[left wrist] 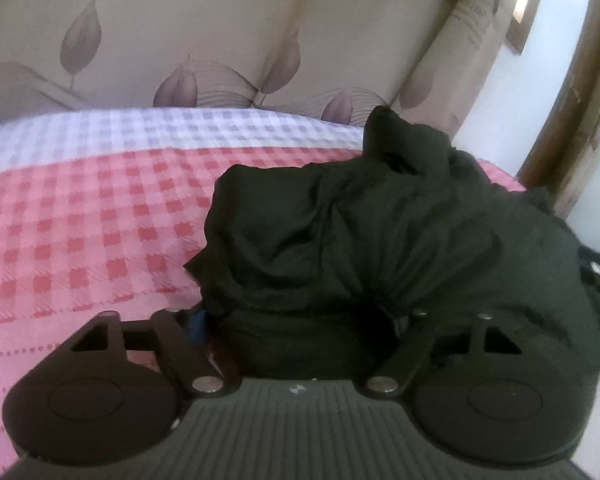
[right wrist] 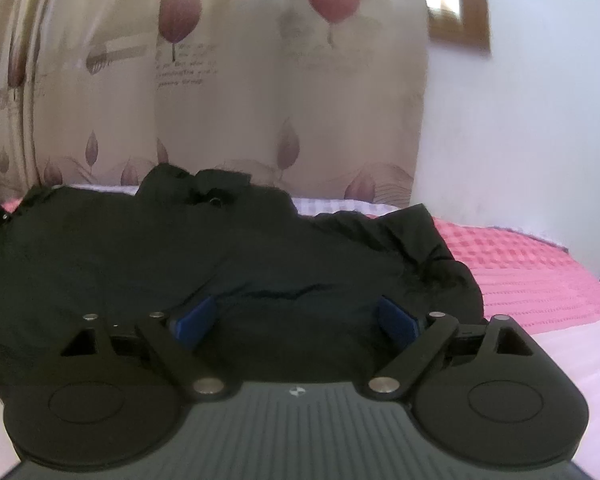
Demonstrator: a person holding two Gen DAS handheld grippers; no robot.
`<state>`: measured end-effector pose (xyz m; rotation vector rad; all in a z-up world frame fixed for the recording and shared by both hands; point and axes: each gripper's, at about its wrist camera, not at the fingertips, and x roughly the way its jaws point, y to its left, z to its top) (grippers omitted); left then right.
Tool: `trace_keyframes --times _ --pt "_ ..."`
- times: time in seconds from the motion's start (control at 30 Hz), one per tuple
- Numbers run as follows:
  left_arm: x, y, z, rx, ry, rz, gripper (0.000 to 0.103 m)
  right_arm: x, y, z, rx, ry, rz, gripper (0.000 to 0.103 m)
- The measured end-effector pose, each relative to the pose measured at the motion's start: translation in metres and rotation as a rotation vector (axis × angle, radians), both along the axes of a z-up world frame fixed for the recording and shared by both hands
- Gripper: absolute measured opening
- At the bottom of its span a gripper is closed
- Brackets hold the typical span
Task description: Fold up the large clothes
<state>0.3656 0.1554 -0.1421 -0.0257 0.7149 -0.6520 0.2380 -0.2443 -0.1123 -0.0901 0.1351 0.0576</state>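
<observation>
A large black garment (left wrist: 380, 232) lies bunched on a bed with a pink and white checked cover (left wrist: 80, 220). My left gripper (left wrist: 300, 320) has its jaws wide apart with a thick fold of the black cloth between them; its fingertips are mostly buried in the cloth. In the right wrist view the same black garment (right wrist: 180, 248) spreads across the bed. My right gripper (right wrist: 296, 316) is open, its blue pads (right wrist: 192, 320) set apart over the garment's near edge, with cloth between them.
A beige curtain with leaf print (left wrist: 180, 40) hangs behind the bed. A white wall (right wrist: 520, 120) and a wooden window frame (right wrist: 460, 8) are at the right. Bare pink cover (right wrist: 540, 272) lies right of the garment.
</observation>
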Motion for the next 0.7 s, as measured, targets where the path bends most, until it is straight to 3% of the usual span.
trace_keyframes --times 0.3,0.7 --pt "-0.013 -0.014 0.001 0.098 -0.103 0.002 0.071 0.003 0.006 -0.001 -0.042 0.018 -0.027 0.099" --pt "-0.015 -0.015 0.001 0.115 -0.128 0.003 0.071 0.004 0.011 -0.001 -0.065 0.029 -0.042 0.101"
